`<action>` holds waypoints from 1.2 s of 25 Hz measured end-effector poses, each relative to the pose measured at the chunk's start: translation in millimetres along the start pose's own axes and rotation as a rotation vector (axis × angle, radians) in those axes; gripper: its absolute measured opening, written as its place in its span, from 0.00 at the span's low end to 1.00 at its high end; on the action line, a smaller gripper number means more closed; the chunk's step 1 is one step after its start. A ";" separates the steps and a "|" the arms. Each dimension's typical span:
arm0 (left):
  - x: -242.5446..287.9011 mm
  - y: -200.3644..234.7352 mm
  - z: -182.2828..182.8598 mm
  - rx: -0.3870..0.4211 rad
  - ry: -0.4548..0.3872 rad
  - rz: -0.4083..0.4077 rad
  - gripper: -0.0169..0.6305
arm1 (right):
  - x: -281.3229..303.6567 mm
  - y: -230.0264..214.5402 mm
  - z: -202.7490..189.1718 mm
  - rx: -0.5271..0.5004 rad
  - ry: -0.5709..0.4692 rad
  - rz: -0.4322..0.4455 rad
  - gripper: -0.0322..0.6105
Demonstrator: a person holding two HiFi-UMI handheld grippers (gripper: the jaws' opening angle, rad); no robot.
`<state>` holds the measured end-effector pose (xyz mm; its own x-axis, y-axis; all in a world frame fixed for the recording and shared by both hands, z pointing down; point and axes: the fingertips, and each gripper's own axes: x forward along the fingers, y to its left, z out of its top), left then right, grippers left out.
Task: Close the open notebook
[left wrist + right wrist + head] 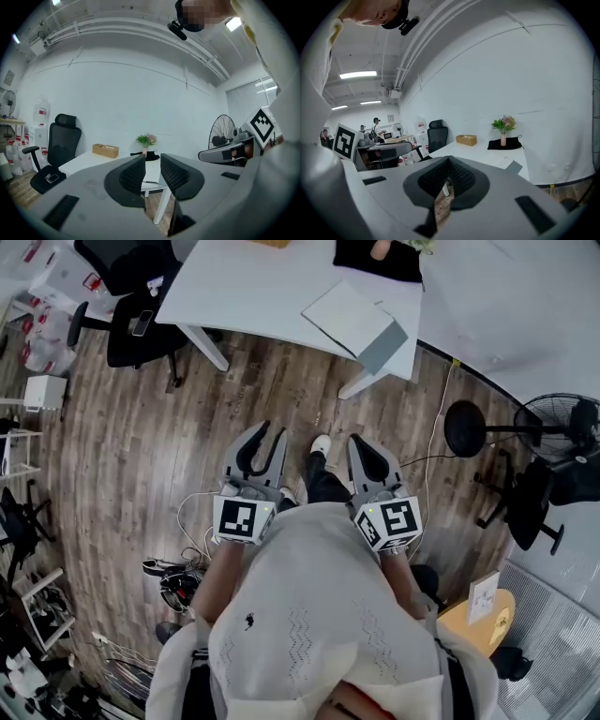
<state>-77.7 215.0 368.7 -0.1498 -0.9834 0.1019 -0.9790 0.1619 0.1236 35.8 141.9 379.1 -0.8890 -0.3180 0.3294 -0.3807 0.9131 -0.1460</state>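
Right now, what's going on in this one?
A person stands on the wood floor a little short of the white table, holding two grippers. The left gripper has its jaws apart, the right gripper has them together, and neither holds anything. The notebook lies open near the table's front edge, untouched.

Notebook [349, 317] on the white table [253, 287]
Lies flat and askew by the table's near corner, white page beside grey cover.

White table [253, 292] at far centre, bearing a black cloth [377, 261]; black office chair [127, 334] far left, a phone [142, 322] on its seat; floor fan [561, 427] at right; wooden floor [122, 446].
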 end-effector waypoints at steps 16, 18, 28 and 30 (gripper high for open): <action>124.8 9.6 10.8 0.010 0.029 0.049 0.19 | 84.8 -98.8 41.6 -0.012 0.010 0.096 0.05; 137.2 8.3 10.0 0.011 0.032 0.055 0.19 | 90.9 -112.2 45.1 -0.016 0.007 0.099 0.05; 191.6 -7.0 12.3 0.018 0.031 0.003 0.19 | 95.5 -168.0 51.0 0.001 0.012 0.037 0.05; 201.7 -11.1 14.5 0.026 0.022 -0.027 0.19 | 93.6 -175.4 51.5 0.009 0.009 0.008 0.05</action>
<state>-99.1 13.7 373.6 -0.1203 -0.9853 0.1209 -0.9860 0.1328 0.1006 6.2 -61.1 387.5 -0.8897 -0.3081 0.3370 -0.3758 0.9133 -0.1571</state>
